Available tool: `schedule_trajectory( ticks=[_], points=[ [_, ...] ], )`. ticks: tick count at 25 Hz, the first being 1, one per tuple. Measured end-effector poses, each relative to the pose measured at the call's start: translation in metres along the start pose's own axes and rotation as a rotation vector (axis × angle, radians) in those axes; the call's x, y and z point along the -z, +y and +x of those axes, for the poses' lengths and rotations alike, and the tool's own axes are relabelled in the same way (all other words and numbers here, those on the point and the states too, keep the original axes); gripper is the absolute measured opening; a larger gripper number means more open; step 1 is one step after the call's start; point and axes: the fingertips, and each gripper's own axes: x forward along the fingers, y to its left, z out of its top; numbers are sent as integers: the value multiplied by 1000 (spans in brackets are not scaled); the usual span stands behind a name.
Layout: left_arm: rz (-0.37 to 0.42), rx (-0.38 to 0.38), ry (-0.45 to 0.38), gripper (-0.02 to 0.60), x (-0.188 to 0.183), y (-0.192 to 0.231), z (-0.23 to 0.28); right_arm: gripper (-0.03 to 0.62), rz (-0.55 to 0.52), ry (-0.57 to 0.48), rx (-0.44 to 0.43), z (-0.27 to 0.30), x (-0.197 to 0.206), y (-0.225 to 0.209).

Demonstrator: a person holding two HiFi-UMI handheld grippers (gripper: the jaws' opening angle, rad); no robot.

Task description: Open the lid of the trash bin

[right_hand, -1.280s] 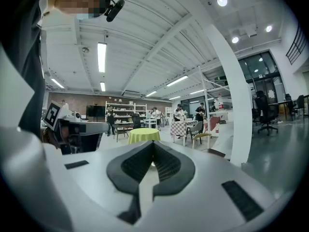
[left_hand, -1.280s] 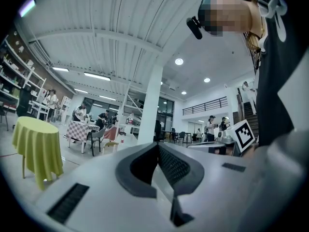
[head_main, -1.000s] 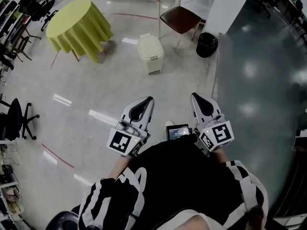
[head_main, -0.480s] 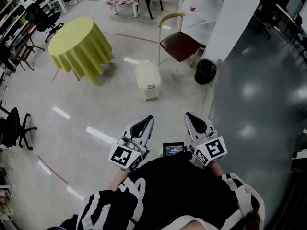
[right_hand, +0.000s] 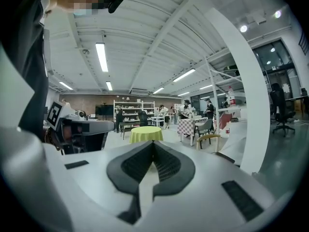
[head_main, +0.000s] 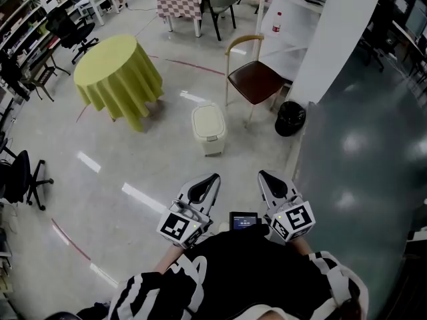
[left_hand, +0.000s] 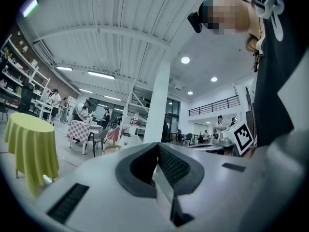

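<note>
A cream pedal trash bin (head_main: 209,129) stands on the floor ahead of me with its lid down. My left gripper (head_main: 209,179) and right gripper (head_main: 265,177) are held close to my body, well short of the bin, both pointing toward it. Both are shut with nothing between the jaws; the tips meet in the left gripper view (left_hand: 158,145) and in the right gripper view (right_hand: 153,143). The bin does not show in either gripper view.
A round table with a yellow cloth (head_main: 118,77) stands left of the bin. A brown-seated chair (head_main: 253,79) and a black waste basket (head_main: 290,119) stand to its right beside a white pillar (head_main: 333,39). A black office chair (head_main: 20,172) sits at far left.
The view has tilted up and shifted, so the bin now sits lower and nearer the grippers in the picture. Both grippers stay shut and close to my body.
</note>
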Motion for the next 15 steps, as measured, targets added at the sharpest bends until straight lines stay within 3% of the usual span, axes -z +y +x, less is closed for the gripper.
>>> schedule_trajectory(
  ticks=[15],
  points=[
    [-13,30,-17,8,-2,1,19,5,31,4,8,4,6,-9]
  ],
)
